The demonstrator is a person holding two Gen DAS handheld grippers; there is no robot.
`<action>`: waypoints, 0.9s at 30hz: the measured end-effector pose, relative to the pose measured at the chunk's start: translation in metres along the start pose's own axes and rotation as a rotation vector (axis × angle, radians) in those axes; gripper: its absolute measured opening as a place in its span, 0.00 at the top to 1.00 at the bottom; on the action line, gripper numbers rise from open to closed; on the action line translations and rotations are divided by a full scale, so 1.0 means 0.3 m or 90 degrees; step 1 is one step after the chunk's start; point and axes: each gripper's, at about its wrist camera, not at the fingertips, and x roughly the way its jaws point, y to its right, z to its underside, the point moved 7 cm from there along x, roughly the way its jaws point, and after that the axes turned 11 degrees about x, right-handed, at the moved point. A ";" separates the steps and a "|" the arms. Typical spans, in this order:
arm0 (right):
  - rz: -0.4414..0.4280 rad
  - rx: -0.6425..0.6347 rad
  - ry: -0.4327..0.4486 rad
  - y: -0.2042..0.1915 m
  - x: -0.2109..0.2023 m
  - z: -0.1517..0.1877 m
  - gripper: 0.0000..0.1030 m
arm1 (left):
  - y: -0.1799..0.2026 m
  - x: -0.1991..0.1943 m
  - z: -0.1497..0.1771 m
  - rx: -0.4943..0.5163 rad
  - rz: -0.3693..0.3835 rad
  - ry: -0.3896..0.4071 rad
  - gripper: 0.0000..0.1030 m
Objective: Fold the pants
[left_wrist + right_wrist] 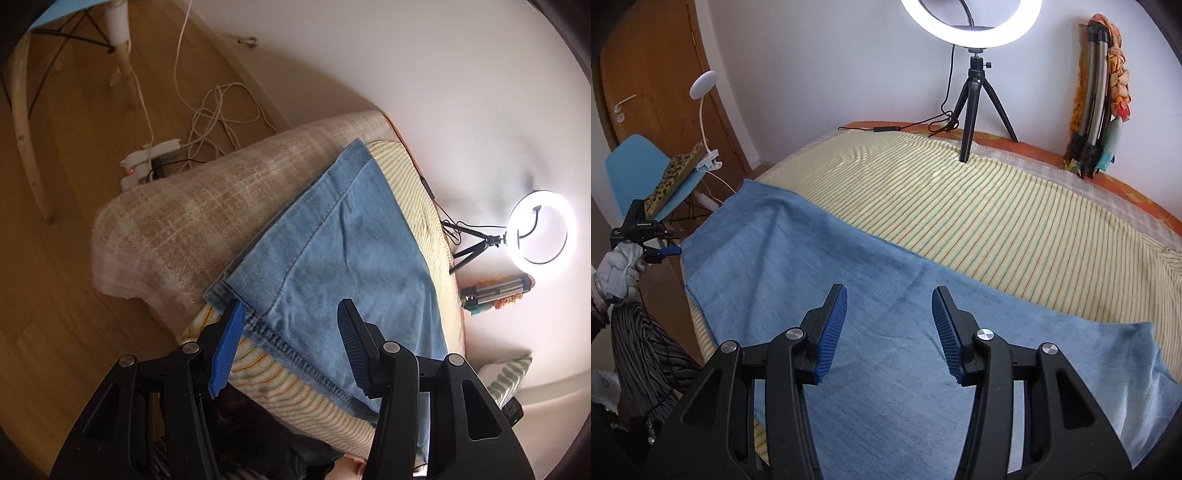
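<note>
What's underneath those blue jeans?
The jeans lie on a cream striped sheet covering the bed. Whatever is directly beneath the denim, and under the sheet, is hidden.

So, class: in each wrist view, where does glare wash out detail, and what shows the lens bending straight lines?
Left wrist view: the ring light blooms white at right, washing out the wall; the floorboards curve. Right wrist view: the ring light burns out at top centre; the door edge bows, while the jeans stay evenly lit and sharp.

Black tool, ribbed blue pads, silver screws; grey-gloved hand.
</note>
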 end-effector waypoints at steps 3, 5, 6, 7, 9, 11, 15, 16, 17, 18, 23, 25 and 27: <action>-0.003 0.013 0.001 0.017 -0.001 0.003 0.52 | -0.009 -0.016 -0.001 -0.005 -0.014 0.016 0.49; -0.001 0.016 0.005 0.026 -0.010 0.002 0.52 | -0.012 -0.011 0.001 -0.007 -0.029 0.018 0.49; -0.002 0.019 0.004 0.032 -0.010 0.005 0.52 | -0.020 -0.014 0.001 -0.012 -0.034 0.020 0.49; -0.002 0.022 0.002 0.035 -0.008 0.006 0.52 | -0.029 -0.013 0.002 -0.018 -0.035 0.021 0.49; -0.001 0.023 -0.003 0.036 -0.001 0.010 0.52 | -0.038 -0.004 0.006 -0.024 -0.039 0.016 0.49; 0.003 0.022 -0.008 0.035 0.008 0.013 0.52 | -0.036 -0.005 0.011 -0.025 -0.035 0.018 0.49; 0.003 0.016 -0.007 0.026 0.013 0.013 0.52 | -0.027 0.001 0.010 -0.029 -0.005 0.021 0.49; 0.003 0.017 -0.007 0.025 0.014 0.011 0.52 | -0.024 -0.001 0.007 -0.032 0.003 0.028 0.49; 0.002 0.019 -0.007 0.025 0.016 0.009 0.52 | -0.018 -0.007 0.003 -0.033 0.009 0.037 0.49; 0.001 0.021 -0.008 0.025 0.017 0.010 0.52 | -0.006 -0.016 -0.001 -0.027 0.015 0.052 0.49; 0.006 0.021 -0.013 0.028 0.026 0.019 0.52 | 0.016 0.010 0.002 0.017 -0.020 0.042 0.49; 0.007 0.022 -0.015 0.029 0.030 0.020 0.52 | 0.012 0.025 0.009 0.000 -0.012 0.042 0.49; 0.006 0.021 -0.016 0.025 0.032 0.021 0.52 | 0.034 0.022 0.013 0.008 0.001 0.051 0.49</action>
